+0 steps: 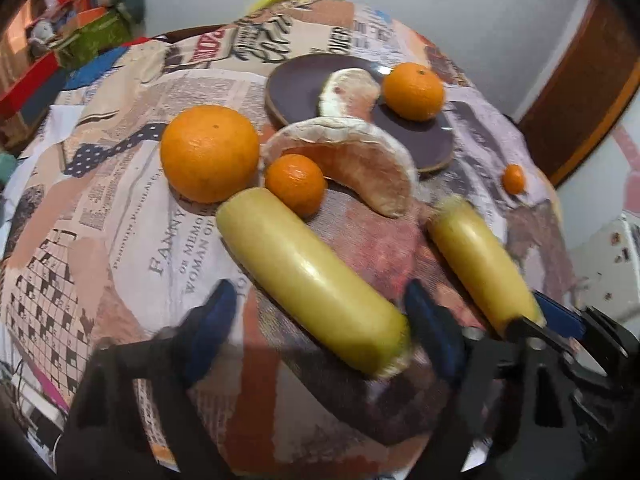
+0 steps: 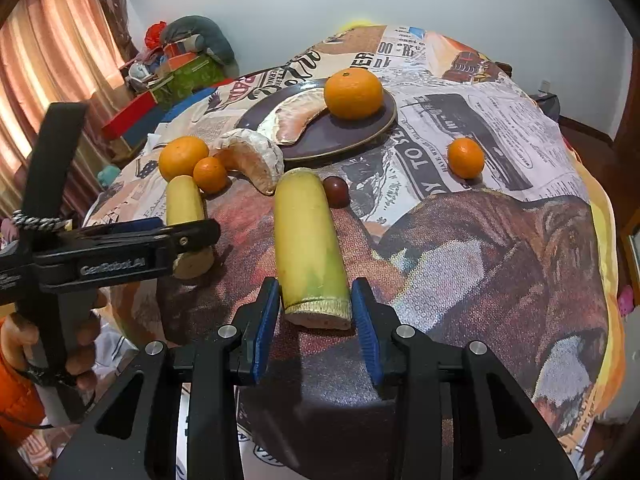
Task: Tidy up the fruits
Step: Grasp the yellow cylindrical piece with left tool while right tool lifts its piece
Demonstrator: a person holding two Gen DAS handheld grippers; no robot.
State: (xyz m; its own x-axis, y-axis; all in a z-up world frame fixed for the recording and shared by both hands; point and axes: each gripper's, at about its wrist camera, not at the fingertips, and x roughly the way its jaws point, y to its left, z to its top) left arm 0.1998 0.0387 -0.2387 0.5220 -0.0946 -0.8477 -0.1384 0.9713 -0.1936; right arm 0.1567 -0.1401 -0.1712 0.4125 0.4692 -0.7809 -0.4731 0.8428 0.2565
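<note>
Two grippers over a table (image 2: 500,240) covered in a newspaper-print cloth, fruit all over it. The left gripper (image 1: 320,312) has its blue pads either side of the near end of a yellow stalk piece (image 1: 308,276); the right pad looks like it's touching the cut end, the left pad stands clear with a gap, so the jaws are apart and not clamped on it. The right gripper (image 2: 316,320) is down at the near edge of the table with its pads flanking the cut end of a second yellow stalk piece (image 2: 308,240), close on both sides, but I can't tell whether they're actually pressing on it or just beside it. Toward the far edge sits a dark plate (image 2: 344,140) with an orange (image 2: 353,93) and a pomelo segment (image 2: 296,118) on it. A second pomelo segment (image 2: 256,158) lies on the cloth just off the plate's left rim, and next to that are a big orange (image 2: 182,157) and a small mandarin (image 2: 210,174) touching each other, right at the far tip of the left stalk piece. A small dark round fruit (image 2: 336,191) sits beside the far end of the right stalk piece, and one more mandarin (image 2: 465,158) is off alone toward the table's right edge. In the right wrist view a hand (image 2: 80,344) grips the left tool's handle.
</note>
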